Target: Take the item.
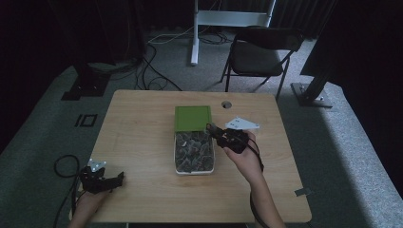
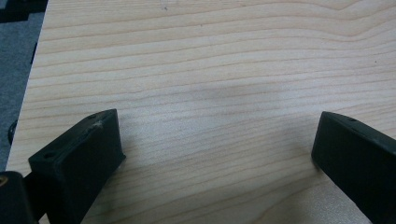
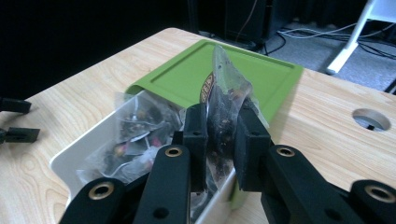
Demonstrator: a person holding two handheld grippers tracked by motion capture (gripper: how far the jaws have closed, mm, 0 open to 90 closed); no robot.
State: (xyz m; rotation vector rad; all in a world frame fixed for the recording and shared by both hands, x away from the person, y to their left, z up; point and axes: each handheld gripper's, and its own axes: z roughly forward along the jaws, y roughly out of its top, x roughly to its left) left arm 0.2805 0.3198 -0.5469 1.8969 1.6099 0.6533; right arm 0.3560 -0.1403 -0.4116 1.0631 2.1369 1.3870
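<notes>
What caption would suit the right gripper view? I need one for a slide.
Right gripper pinches a clear tea bag above a white box of tea bags, its green lid slid back.

Left hand-held gripper (image 1: 116, 179): matte black body, blocky, with a small grey three-cornered plate on top and a black cable looping off its left side. In its own view, two thick black jaw blocks with bevelled edges; one screw recess on each top face; a pale scuff on the left block's corner.

Right hand-held gripper (image 3: 222, 140): black body, larger pale grey triangular plate on top, black cable trailing along the forearm. Jaw arms are rounded black links with brass-coloured ringed holes at the pivots; square black pads carry small screw holes.

Forearms bare; no sleeves visible.
</notes>
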